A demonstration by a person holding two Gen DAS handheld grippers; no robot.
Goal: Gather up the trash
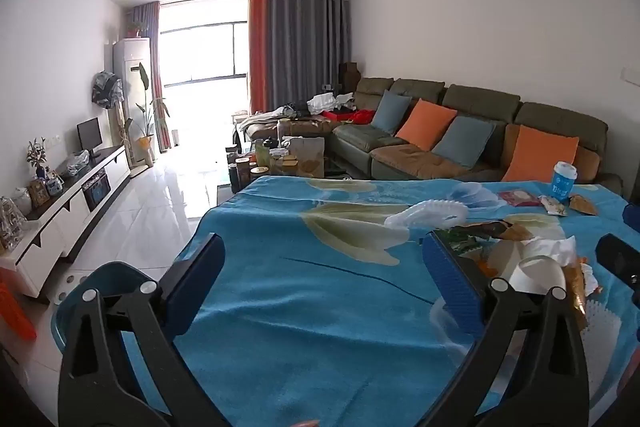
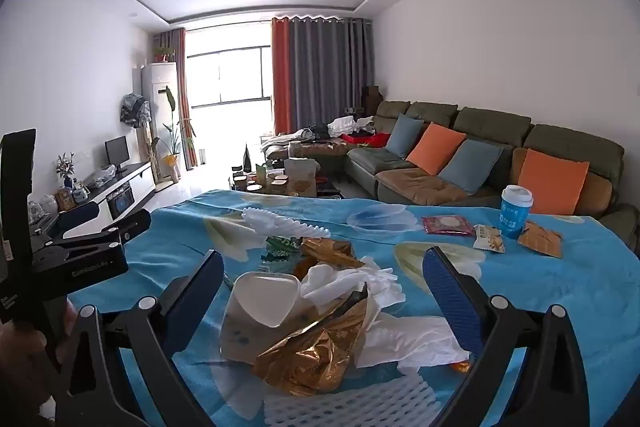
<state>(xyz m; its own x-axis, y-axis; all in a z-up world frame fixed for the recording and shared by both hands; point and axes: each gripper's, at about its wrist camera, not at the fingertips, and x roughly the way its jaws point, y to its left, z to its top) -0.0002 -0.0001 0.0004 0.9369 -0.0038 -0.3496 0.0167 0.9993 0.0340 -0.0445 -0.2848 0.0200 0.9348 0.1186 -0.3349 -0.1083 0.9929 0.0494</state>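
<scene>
A heap of trash lies on the blue flowered tablecloth (image 2: 560, 287): a gold foil wrapper (image 2: 316, 355), a white plastic tub (image 2: 264, 297), crumpled white tissues (image 2: 360, 283) and white foam netting (image 2: 280, 221). My right gripper (image 2: 324, 291) is open, its jaws on either side of the heap. Further right lie a blue paper cup (image 2: 515, 211), a red packet (image 2: 448, 225) and small snack wrappers (image 2: 490, 237). My left gripper (image 1: 324, 267) is open and empty over bare cloth, left of the heap (image 1: 532, 259). The cup also shows in the left wrist view (image 1: 563, 181).
A teal bin (image 1: 76, 307) stands on the floor at the table's left edge. A green sofa (image 2: 500, 155) with orange and blue cushions runs along the right wall. A cluttered coffee table (image 2: 280, 179) stands beyond the table. A TV cabinet (image 1: 72, 203) lines the left wall.
</scene>
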